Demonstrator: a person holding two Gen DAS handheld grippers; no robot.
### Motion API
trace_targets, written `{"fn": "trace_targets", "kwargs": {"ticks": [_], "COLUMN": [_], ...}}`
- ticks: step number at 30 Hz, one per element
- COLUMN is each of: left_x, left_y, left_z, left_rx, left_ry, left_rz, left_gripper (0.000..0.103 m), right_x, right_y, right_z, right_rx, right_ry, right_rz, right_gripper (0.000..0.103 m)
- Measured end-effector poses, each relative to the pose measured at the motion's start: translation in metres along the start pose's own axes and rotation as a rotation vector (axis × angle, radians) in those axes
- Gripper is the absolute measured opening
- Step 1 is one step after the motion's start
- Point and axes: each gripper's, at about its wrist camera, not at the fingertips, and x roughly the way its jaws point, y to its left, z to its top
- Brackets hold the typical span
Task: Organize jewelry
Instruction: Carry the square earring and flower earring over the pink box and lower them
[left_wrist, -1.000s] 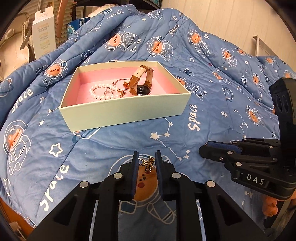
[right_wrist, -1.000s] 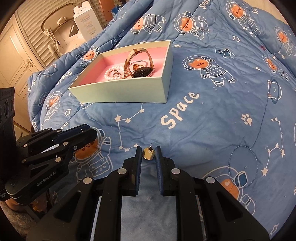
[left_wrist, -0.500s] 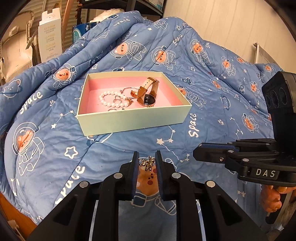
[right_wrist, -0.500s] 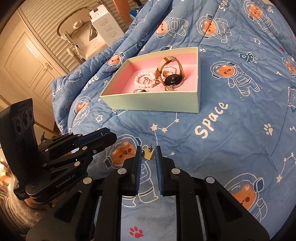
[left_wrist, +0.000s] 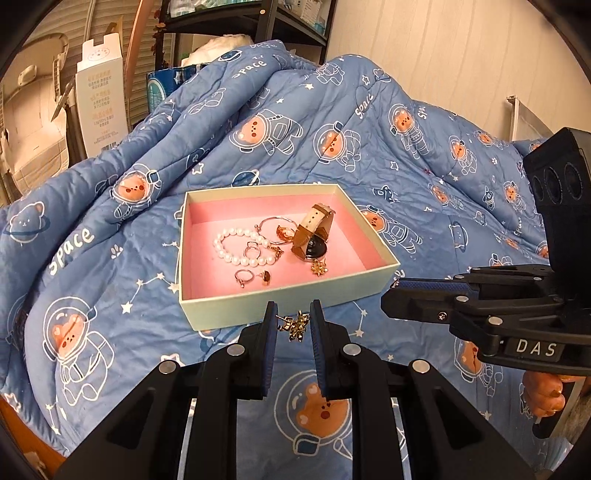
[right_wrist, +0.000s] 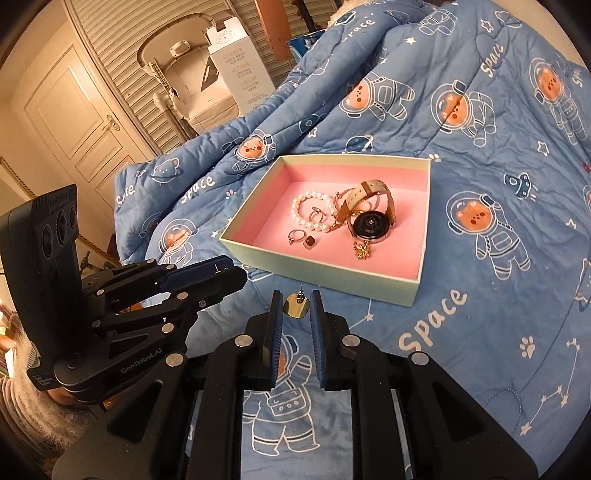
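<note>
Gold snowflake earring (left_wrist: 295, 325) pinched in left gripper (left_wrist: 294, 318); gold stud (right_wrist: 296, 307) in right gripper (right_wrist: 295, 306).

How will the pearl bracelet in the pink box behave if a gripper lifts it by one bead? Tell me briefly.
The pearl bracelet is a loop of separate round beads, so it will probably hang limp rather than hold its shape. Its smooth, glossy beads may slip from the pads. A ring lies inside the loop and might get dragged along.

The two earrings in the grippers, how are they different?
The left earring is spiky, like a starburst; the right earring is a smooth, flat shape. The left one looks like a cluster of small points; the right one shows a plain shiny face with a post on top. Both are gold-coloured, and each is pinched between gripper fingers just short of the box.
</note>
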Motion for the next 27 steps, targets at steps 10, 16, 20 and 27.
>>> {"fn": "trace_targets", "kwargs": {"ticks": [10, 16, 20, 27], "left_x": [0.019, 0.047, 0.065, 0.094], "left_y": [0.031, 0.049, 0.055, 0.049], "left_z": [0.035, 0.058, 0.071, 0.083], "left_rx": [-0.009, -0.036, -0.053, -0.016], "left_ry": [0.030, 0.085, 0.120, 0.179], "left_rz": [0.018, 0.018, 0.012, 0.031], "left_gripper": [0.017, 0.017, 0.017, 0.017], "right_x": [0.030, 0.053, 0.071, 0.092], "right_y": [0.005, 0.001, 0.000, -0.010], "right_z": [0.035, 0.051, 0.056, 0.062], "right_rx": [-0.050, -0.060, -0.070, -0.039], "right_ry": [0.033, 0.076, 0.121, 0.181], "right_rz": [-0.020, -0.034, -0.042, -0.051], "right_gripper": [0.016, 0.016, 0.016, 0.016]}}
